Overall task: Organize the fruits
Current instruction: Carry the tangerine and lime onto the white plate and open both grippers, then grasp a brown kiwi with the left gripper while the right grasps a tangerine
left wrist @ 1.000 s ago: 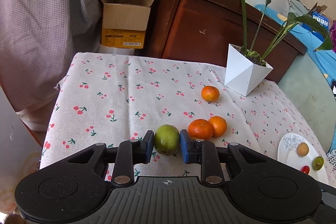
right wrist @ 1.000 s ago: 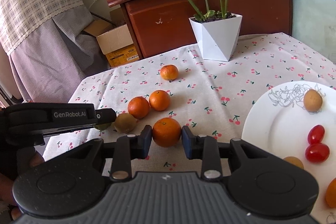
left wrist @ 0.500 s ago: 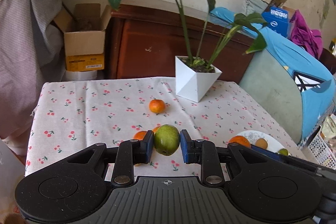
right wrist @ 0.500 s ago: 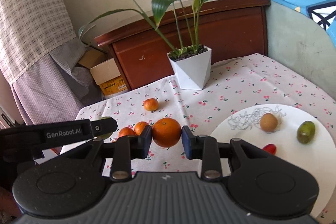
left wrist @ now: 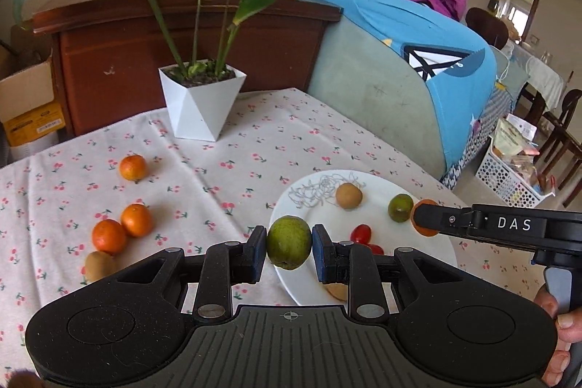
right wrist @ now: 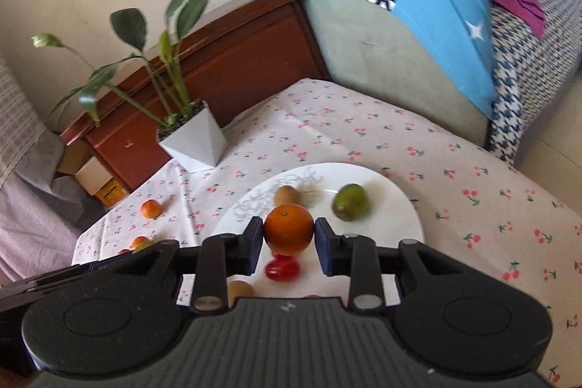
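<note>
A green fruit (left wrist: 289,246) is clamped in the left gripper (left wrist: 289,251) and an orange (right wrist: 288,232) in the right gripper (right wrist: 289,237), both above the white plate (left wrist: 433,242). 4 fruits are left on the tablecloth (left wrist: 225,191).

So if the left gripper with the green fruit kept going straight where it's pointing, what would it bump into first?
Probably the white plate. The left gripper points down at its near edge, jaws shut on the green fruit, so the fruit would likely touch first. Depth is hard to judge.
</note>
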The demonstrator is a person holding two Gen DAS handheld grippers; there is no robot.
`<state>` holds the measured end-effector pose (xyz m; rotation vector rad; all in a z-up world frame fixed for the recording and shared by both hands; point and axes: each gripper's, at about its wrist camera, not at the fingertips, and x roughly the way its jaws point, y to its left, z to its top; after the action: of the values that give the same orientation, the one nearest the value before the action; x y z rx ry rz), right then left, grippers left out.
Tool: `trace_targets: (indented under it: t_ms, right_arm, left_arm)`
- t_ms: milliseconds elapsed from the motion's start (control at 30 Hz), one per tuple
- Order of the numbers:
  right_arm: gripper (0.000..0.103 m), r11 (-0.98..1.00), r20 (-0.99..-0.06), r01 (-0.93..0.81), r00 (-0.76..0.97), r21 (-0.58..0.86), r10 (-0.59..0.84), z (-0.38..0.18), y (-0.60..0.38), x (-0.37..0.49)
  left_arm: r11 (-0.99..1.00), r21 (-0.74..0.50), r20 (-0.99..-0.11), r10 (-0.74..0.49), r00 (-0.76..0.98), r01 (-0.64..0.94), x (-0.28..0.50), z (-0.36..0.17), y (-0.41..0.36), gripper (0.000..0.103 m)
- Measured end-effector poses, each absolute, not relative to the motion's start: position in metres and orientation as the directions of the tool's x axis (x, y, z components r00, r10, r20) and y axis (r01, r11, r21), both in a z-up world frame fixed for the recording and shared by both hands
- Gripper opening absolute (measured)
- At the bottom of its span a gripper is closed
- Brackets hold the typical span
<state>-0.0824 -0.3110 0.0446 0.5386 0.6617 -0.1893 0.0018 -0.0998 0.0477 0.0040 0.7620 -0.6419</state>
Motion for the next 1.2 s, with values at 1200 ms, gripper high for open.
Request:
trace_targets:
  t_ms: [1200]
  right_arm:
    - [0.044, 0.861, -0.661, 0.324, 0.751, 0.393, 0.019, 0.035, -0.279, -0.055]
  left_arm:
    - [0.881, -0.269, -0.670, -0.462, 0.581, 0.390, 0.034, 0.052, -0.086, 0.055]
